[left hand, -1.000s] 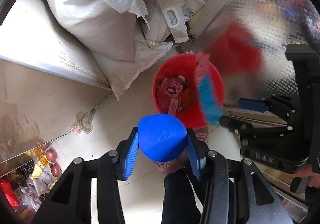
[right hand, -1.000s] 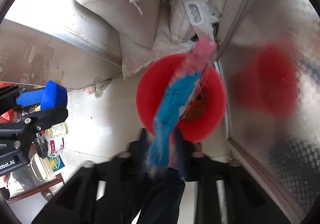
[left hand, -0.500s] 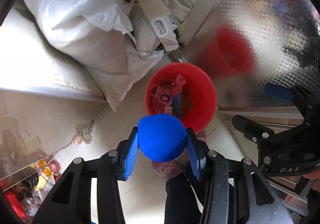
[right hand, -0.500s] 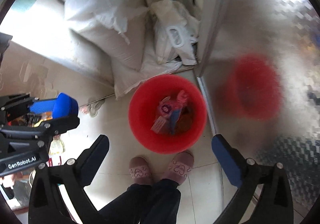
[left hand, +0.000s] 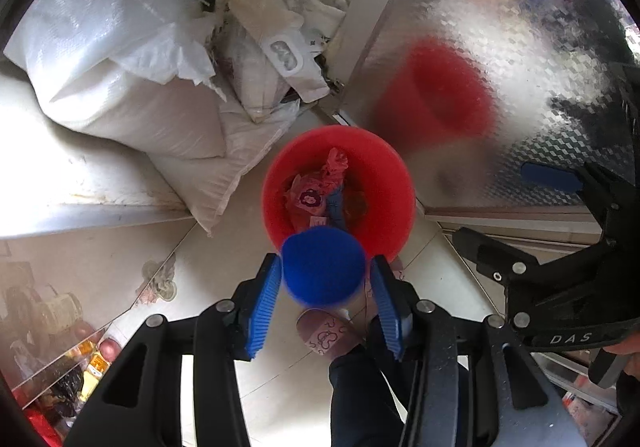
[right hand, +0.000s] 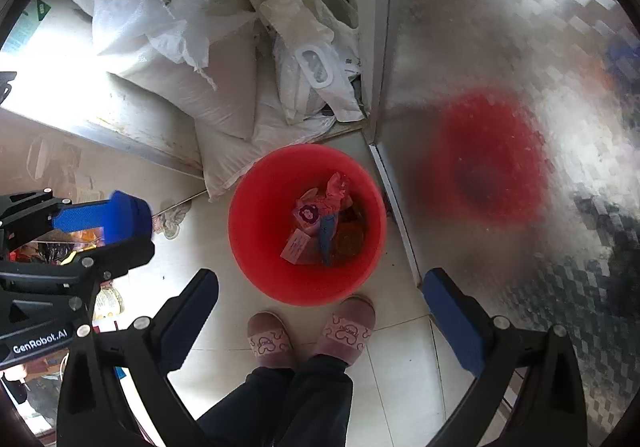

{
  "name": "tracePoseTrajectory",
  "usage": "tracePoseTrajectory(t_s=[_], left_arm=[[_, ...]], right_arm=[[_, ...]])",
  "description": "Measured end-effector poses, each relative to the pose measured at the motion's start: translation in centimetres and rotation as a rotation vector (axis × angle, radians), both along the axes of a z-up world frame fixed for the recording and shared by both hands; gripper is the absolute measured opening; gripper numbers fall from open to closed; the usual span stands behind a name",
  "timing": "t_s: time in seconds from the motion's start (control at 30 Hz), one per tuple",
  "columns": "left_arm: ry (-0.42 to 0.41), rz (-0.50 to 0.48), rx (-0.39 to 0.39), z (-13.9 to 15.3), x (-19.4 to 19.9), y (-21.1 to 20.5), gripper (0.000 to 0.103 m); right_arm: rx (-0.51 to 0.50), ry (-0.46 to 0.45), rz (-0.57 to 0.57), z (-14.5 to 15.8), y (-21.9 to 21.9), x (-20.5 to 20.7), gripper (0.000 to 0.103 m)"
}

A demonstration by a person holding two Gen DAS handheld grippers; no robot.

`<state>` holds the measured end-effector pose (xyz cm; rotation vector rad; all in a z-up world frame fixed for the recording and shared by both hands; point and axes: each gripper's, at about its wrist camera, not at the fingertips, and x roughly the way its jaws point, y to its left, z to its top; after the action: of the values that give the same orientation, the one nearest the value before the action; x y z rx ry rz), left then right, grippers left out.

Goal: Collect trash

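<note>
- Left gripper (left hand: 323,289) aimed straight down at the floor, blue ribbed pads clamped on either side of a blue cap-like object (left hand: 323,267); seen from the right wrist view at 9 o'clock as a blue piece (right hand: 127,216) pinched at the tip of the black frame.
- Right gripper (right hand: 320,311) spread fully wide, nothing between its blue pads; jaws just opened within the last second, with no object left in the gap.
- Red bucket (right hand: 260,247) standing on the pale tiled floor (right hand: 208,247), at the centre of the right wrist view and just above centre in the left wrist view (left hand: 388,183).
- Trash inside the bucket: pink wrapper (right hand: 316,207) with a dark round print, blue-and-pink packet (right hand: 327,235) lying across it, a pale pink card (right hand: 295,246) at 7 o'clock of the pile.
- Blue cap-like object hanging over the near rim of the bucket, at 6 o'clock of the bucket in the left wrist view.
- White woven sacks (right hand: 172,63) heaped at 11 o'clock, touching the bucket's far side.
- Patterned metal panel (right hand: 520,47) at 2 o'clock, carrying a blurred red reflection of the bucket.
- Person's feet in pink slippers (right hand: 348,331) at 6 o'clock, just beside the bucket, dark trouser legs below.
</note>
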<state>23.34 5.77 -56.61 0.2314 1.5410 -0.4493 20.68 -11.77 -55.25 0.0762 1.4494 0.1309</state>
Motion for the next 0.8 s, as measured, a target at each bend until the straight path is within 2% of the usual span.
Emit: tracePoseTrajectory(t_s=[0.2,0.27,0.3,0.43,0.6,0.73,0.8], left_arm=[[0.006,0.037,-0.021,0.1,0.2,0.5,0.063],[0.009,0.06,-0.021,0.1,0.2,0.6,0.079],[0.012,0.068,-0.031,0.2,0.1,0.9,0.082],[-0.016,0.066,-0.02,1.2,-0.6,1.7,0.085],[-0.035,0.063,-0.003,4.1,-1.8,2.8,0.088],[-0.054,0.083,0.005,8.2,-3.1,4.1,0.088],[-0.067,0.103,-0.001,11.2,-3.9,4.9,0.088]], right_arm=[[0.009,0.007,-0.006,0.2,-0.5,0.2,0.102],[0.009,0.006,-0.01,0.2,-0.6,0.2,0.102],[0.01,0.006,-0.014,0.2,-0.6,0.1,0.102],[0.013,0.009,-0.007,0.6,-0.4,-0.1,0.102],[0.015,0.002,0.035,2.9,0.9,-0.9,0.102],[0.021,-0.007,0.036,6.5,1.6,-2.1,0.102],[0.023,-0.015,0.034,9.0,1.9,-2.8,0.102]])
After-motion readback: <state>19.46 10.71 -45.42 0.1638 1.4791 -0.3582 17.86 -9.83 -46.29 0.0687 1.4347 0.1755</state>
